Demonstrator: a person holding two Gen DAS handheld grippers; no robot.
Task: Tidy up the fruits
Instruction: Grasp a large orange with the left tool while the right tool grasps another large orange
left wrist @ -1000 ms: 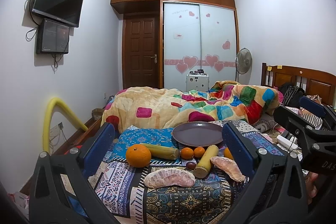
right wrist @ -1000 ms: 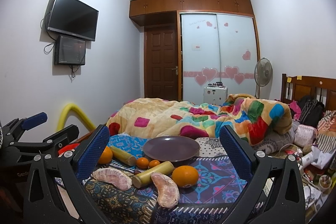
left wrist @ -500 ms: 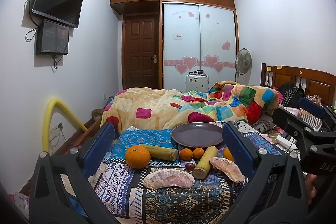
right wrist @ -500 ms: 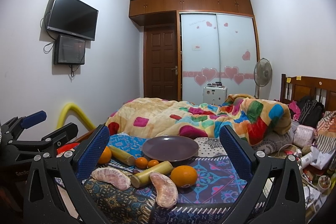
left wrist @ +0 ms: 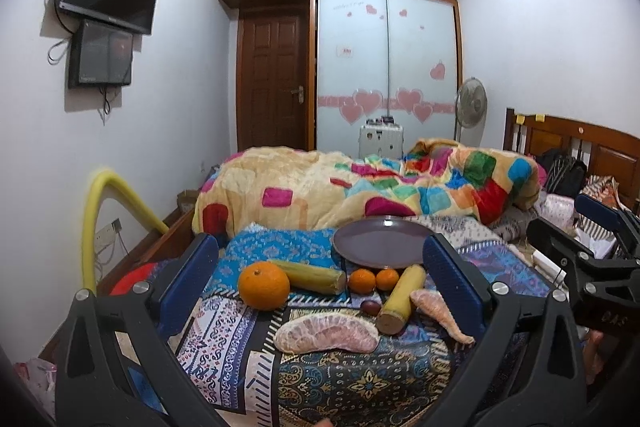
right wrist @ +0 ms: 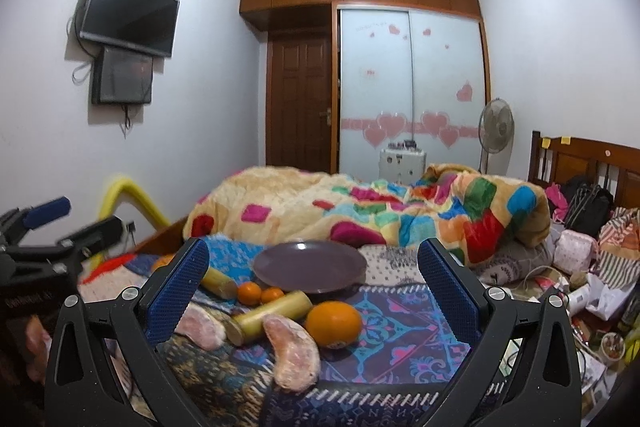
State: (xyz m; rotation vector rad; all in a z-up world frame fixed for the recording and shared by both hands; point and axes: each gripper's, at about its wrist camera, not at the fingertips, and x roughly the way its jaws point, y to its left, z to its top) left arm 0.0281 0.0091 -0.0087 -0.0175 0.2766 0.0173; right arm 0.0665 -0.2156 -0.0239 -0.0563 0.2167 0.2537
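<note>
Left wrist view: the left gripper [left wrist: 320,287] stands with its blue-padded jaws wide apart, holding nothing, above the near end of a bed covered by a patterned blue and purple cloth [left wrist: 224,327]. On the cloth lies the fruit: a large round orange [left wrist: 263,285] at the left, touching a yellow-green length of cane [left wrist: 310,275] behind it; two small tangerines [left wrist: 373,280] side by side just in front of a round dark purple plate [left wrist: 380,243]; a second yellow cane piece [left wrist: 401,298] pointing toward the camera; a small dark red fruit [left wrist: 371,306] just beside it; a peeled pink pomelo segment [left wrist: 326,334] nearest the camera; and another pomelo segment [left wrist: 438,311] partly hidden by the right finger. The plate holds nothing. The right gripper [left wrist: 592,259] shows at the right edge.

Right wrist view: the right gripper [right wrist: 316,291] is also spread wide and empty. Between its fingers lie a second large orange [right wrist: 334,323], a pomelo segment [right wrist: 294,351] just left of it, the cane piece [right wrist: 272,311], the tangerines [right wrist: 260,294] and the purple plate [right wrist: 310,267] behind them. A multicoloured checked quilt [right wrist: 380,211] is heaped beyond the plate.
</note>
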